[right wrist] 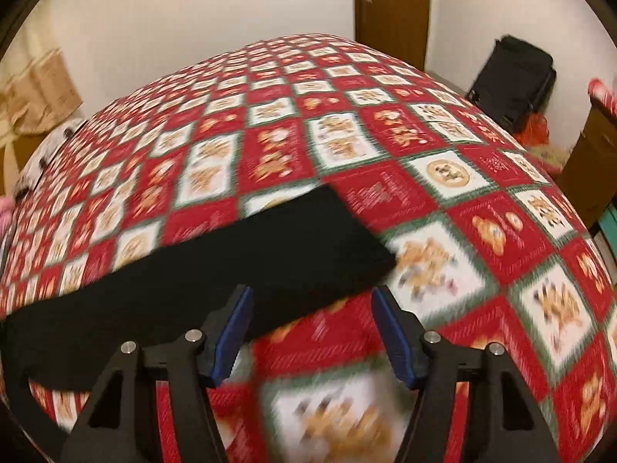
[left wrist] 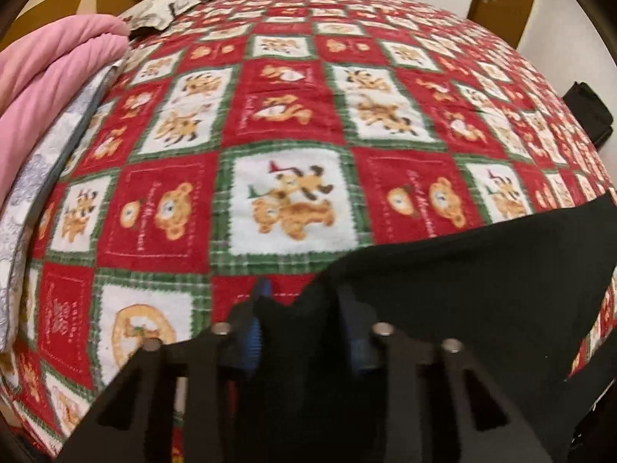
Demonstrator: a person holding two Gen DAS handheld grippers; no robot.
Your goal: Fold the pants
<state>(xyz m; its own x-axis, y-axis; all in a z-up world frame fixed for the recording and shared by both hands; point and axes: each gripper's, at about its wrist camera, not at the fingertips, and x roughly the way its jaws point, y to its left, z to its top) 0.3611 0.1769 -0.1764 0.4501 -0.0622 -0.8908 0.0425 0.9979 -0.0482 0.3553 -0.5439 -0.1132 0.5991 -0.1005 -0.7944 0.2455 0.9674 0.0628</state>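
While my left hand-held gripper (left wrist: 304,320) clenches a fold of the black pants (left wrist: 462,289) at the bottom of its frame, my right hand-held gripper (right wrist: 312,332) hangs released, its 2 blue pads (right wrist: 233,337) apart. Across the right view's middle, the pants (right wrist: 231,266) lie on the red patchwork bed cover (right wrist: 443,193).

Bed, covered by red, white and green patchwork blanket (left wrist: 293,123) with bear motifs. Lying on it: black pants (right wrist: 231,262), near edge; pink folded blanket (left wrist: 50,88), left; grey-white printed quilt (left wrist: 34,177), left.
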